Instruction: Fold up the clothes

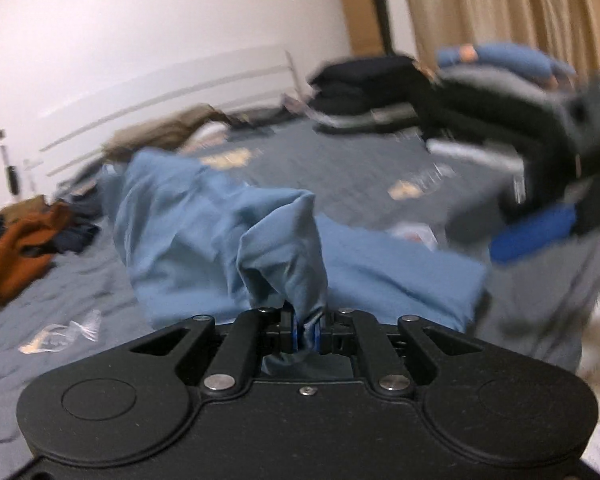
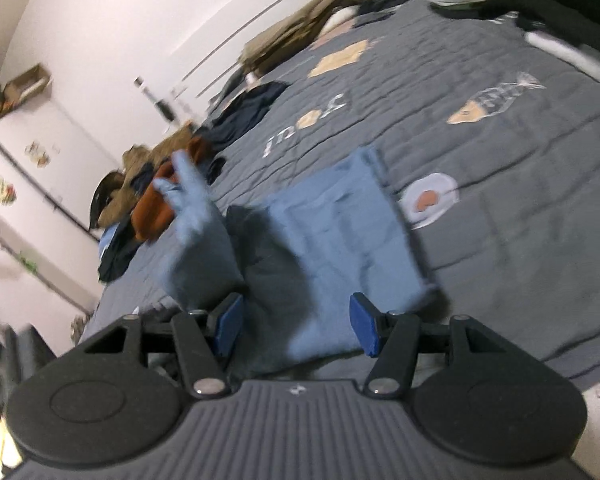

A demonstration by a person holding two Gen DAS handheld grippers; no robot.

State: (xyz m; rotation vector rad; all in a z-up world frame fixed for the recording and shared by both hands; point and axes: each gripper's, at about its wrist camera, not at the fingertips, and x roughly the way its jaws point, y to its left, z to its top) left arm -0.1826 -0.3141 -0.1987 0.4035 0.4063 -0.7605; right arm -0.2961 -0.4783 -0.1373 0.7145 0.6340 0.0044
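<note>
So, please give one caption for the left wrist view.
Left gripper shut on light blue garment above grey quilt.

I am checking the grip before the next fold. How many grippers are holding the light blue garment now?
1. The left gripper is shut on a bunched part of the light blue garment. The right gripper stands open above the cloth, its pads apart.

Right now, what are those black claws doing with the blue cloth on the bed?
A person is folding clothes on a grey quilted bedcover, a claw in each hand. The left claw is shut on a bunched corner of the light blue fabric garment, lifting it. The right claw is open above the same garment, gripping nothing. An orange garment and dark clothes lie in a pile behind.
</note>
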